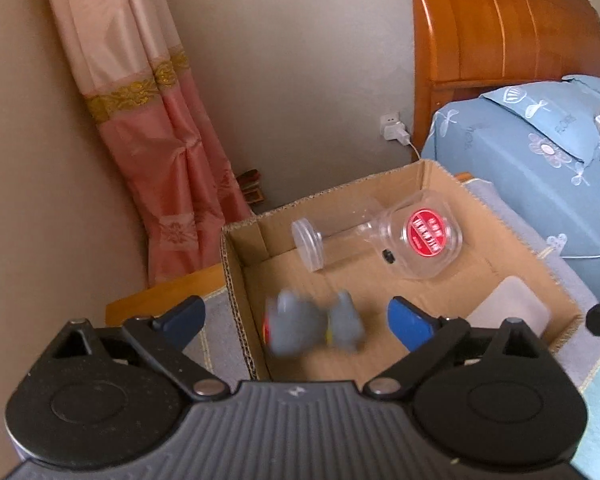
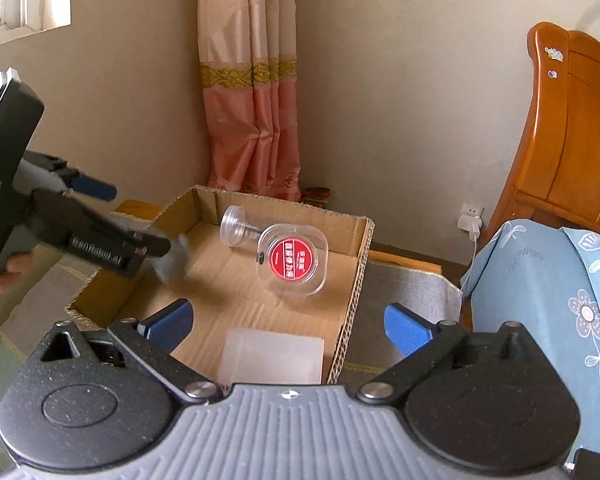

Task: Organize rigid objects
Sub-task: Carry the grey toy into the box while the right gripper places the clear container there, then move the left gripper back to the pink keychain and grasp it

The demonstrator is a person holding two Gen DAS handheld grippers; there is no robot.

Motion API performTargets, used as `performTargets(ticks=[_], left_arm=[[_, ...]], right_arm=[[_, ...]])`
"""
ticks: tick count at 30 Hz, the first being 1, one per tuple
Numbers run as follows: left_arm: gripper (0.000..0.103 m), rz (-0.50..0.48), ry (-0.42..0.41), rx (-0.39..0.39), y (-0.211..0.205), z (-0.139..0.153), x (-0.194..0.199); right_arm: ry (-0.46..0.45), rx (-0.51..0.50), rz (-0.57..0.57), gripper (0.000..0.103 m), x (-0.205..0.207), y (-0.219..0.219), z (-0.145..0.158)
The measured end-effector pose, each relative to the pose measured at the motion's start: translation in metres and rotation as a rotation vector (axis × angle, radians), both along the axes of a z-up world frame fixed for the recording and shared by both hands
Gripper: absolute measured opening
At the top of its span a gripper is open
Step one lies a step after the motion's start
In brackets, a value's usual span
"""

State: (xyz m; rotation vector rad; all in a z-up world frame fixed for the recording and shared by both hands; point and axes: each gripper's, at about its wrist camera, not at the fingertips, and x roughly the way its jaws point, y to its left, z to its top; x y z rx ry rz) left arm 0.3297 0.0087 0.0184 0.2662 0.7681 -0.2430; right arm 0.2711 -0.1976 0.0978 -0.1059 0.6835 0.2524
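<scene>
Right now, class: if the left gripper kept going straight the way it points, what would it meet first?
Probably the blurred grey toy, which sits between the open jaws of the left gripper over the cardboard box. Depth is unclear; past it lies the box floor.

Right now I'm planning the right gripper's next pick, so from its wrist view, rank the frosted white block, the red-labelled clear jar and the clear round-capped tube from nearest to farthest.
1. Frosted white block: on the cardboard box floor at its near end, between the right gripper fingers.
2. Red-labelled clear jar: mid-box, lying on its side.
3. Clear round-capped tube: behind the jar, near the far wall.
</scene>
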Motion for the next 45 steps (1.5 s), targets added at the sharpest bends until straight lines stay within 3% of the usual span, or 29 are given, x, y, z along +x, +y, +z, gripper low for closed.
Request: performTargets(ticks=[8, 16, 22, 31, 38, 45], left_arm=[[0.098, -0.021, -0.001, -0.027, 0.006, 0.011, -0.031], [0.098, -0.016, -0.023, -0.022, 0.013, 0.015, -0.073], [0.098, -0.004, -0.039, -0.005, 0.021, 0.008, -0.106], [0.098, 0.109, -0.011, -0.029, 0.041, -0.021, -0.145], [0.098, 0.118, 0.036, -0.055, 0.044, -0.049, -0.161], [0.098, 0.114, 0.083, -0.035, 0.043, -0.072, -0.154]], right_arm=[[0.038, 0.028, -0.037, 0.103, -0.022, -0.002, -0.013], [0.057, -0.025, -0.083, 0.103, -0.06, 0.01, -0.03], [0.081, 0.023, -0.147, 0.103, -0.085, 0.01, -0.052], [0.162, 0.078, -0.242, 0.103, -0.105, 0.013, -0.1], [0.195, 0.062, -0.273, 0.103, -0.101, 0.017, -0.121], [0.183, -0.018, -0.271, 0.103, -0.093, 0.024, -0.135]])
